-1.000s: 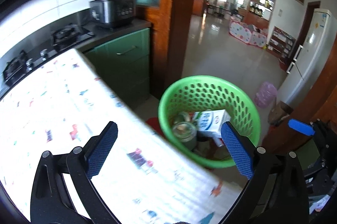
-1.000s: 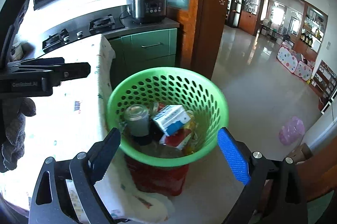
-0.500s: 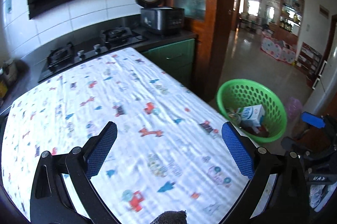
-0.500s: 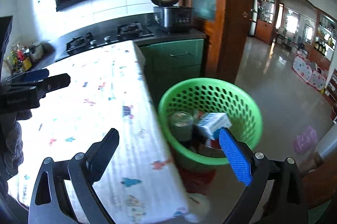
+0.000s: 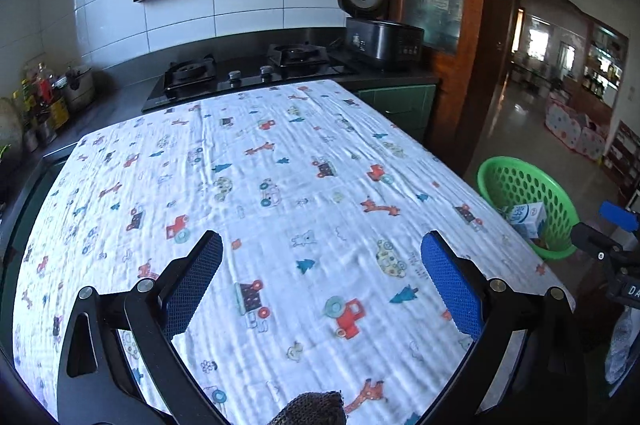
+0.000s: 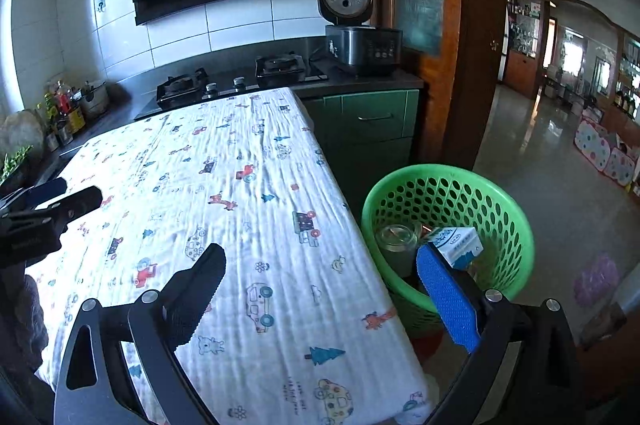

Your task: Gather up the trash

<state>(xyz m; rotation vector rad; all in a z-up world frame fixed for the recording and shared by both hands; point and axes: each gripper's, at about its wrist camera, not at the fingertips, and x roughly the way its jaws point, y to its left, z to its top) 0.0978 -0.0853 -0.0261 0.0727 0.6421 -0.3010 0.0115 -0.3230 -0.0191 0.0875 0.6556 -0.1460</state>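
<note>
Jaws: left gripper [image 5: 320, 271] spread wide, nothing between pads; right gripper [image 6: 320, 289] same, spread and empty. Both hover above tablecloth [image 5: 256, 193]. Left over cloth's near middle, right over cloth's near right edge. Bin [image 6: 448, 237] stands on floor just beside cloth's right edge, rim below cloth level. Inside bin: carton [image 6: 458, 245] tilted, jar [image 6: 394, 237] beside it. Open floor [image 6: 560, 185] beyond bin. Stove [image 5: 244, 73] past cloth's far edge, cooker [image 5: 380, 37] at far right corner.

table edge [image 5: 516, 225] hides part of basket [image 5: 560, 201]; carton [image 6: 460, 243] label unreadable.
</note>
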